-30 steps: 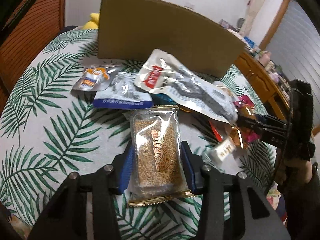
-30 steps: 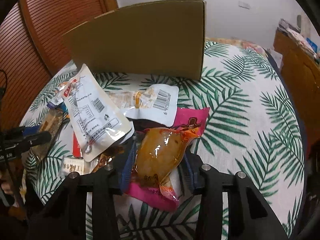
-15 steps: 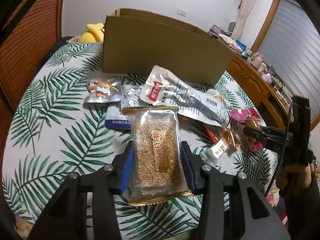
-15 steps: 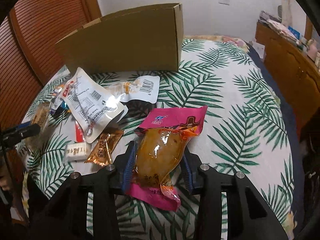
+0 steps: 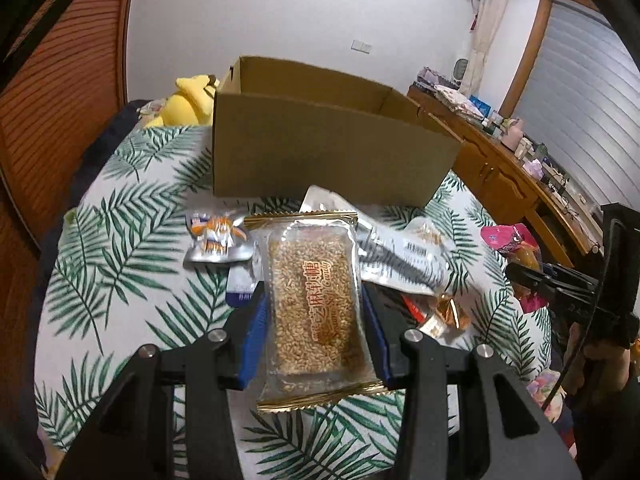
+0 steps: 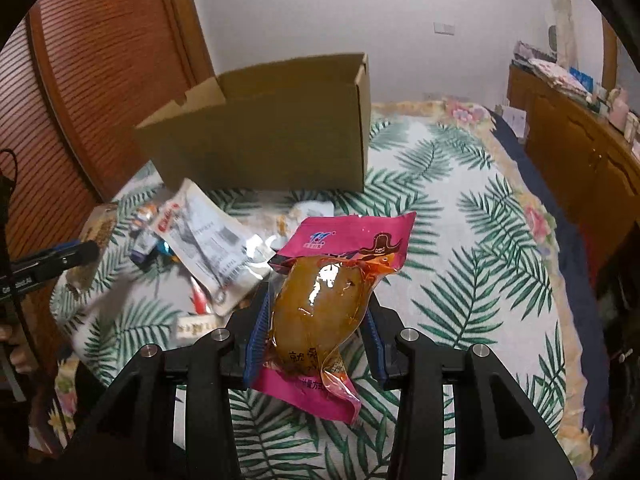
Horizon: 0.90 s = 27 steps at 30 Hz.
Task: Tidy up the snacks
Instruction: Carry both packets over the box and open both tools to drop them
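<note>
Bedroom, palm-leaf-print bed cover (image 5: pixel 120 264) | open brown cardboard box (image 5: pixel 320 148) upper centre, beyond both carried snacks | left hand-held gripper (image 5: pixel 312 320) clamped on clear gold-edged sesame candy bar (image 5: pixel 314 300), long axis toward box | right hand-held gripper (image 6: pixel 318 324) clamped on pink-and-orange vacuum pouch (image 6: pixel 328 292), similarly near | loose packets (image 6: pixel 208 244) remain mid-frame.

Box interior (image 5: pixel 316 96) out of sight; blue packet (image 5: pixel 239 292) mostly behind sesame bar (image 5: pixel 314 300).
</note>
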Available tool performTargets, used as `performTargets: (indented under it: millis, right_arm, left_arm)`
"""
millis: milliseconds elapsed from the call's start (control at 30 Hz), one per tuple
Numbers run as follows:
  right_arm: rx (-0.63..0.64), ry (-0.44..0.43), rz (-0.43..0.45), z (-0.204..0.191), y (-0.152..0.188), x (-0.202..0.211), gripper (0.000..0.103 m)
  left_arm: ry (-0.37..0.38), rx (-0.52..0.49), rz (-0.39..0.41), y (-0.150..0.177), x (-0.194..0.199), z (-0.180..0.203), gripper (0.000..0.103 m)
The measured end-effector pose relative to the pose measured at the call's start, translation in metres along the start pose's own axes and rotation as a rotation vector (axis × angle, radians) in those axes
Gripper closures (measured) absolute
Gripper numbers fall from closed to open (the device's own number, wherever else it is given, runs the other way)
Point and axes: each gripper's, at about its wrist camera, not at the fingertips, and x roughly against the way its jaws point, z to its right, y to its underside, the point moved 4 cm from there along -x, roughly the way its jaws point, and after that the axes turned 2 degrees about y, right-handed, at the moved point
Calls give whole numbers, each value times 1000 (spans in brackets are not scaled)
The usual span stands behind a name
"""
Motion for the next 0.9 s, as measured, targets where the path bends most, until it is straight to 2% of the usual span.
performTargets:
  millis: [400, 700, 900]
  right_arm:
    - [16, -28, 110, -16, -31, 33, 61]
    - [68, -39, 180, -26, -71, 43, 61]
    - [102, -58, 212, -32, -109, 30, 61]
  left_arm:
    - [41, -29, 56, -33, 7, 11, 60]
    - [49, -91, 101, -86, -6, 22, 60]
    - [49, -90, 126, -124, -21, 16, 60]
